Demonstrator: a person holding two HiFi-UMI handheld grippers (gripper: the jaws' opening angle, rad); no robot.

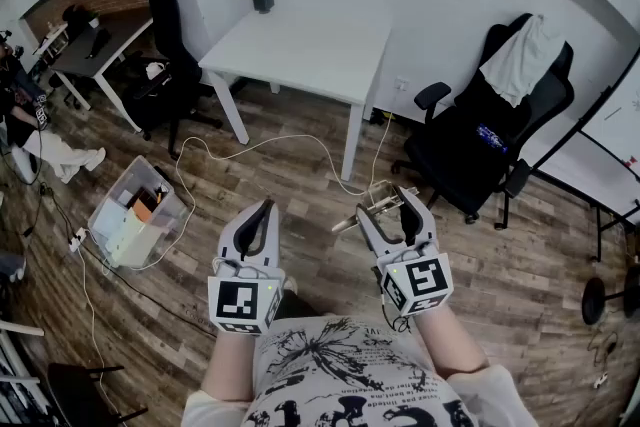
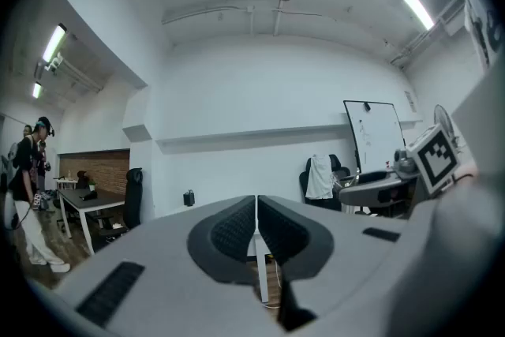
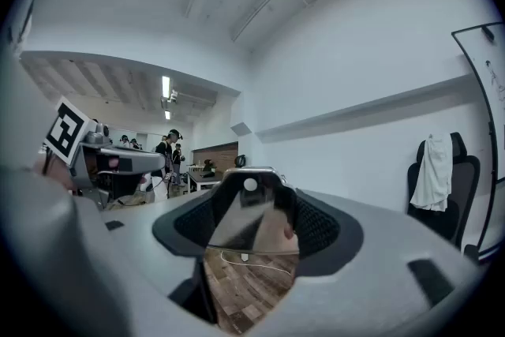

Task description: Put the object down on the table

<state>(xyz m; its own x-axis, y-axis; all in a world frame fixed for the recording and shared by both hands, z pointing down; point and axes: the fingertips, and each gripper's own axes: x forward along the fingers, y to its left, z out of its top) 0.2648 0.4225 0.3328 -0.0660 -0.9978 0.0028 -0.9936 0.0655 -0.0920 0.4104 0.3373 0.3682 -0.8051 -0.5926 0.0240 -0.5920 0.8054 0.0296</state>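
The shiny metal object (image 1: 358, 211), clamped in the wide-set jaws of the right gripper (image 1: 392, 205), could slip on its slick faces and drop to the wooden floor (image 1: 300, 177), since both grippers hover level, side by side, the left gripper (image 1: 258, 217) pressed together on nothing, well short of the white table (image 1: 300, 47).
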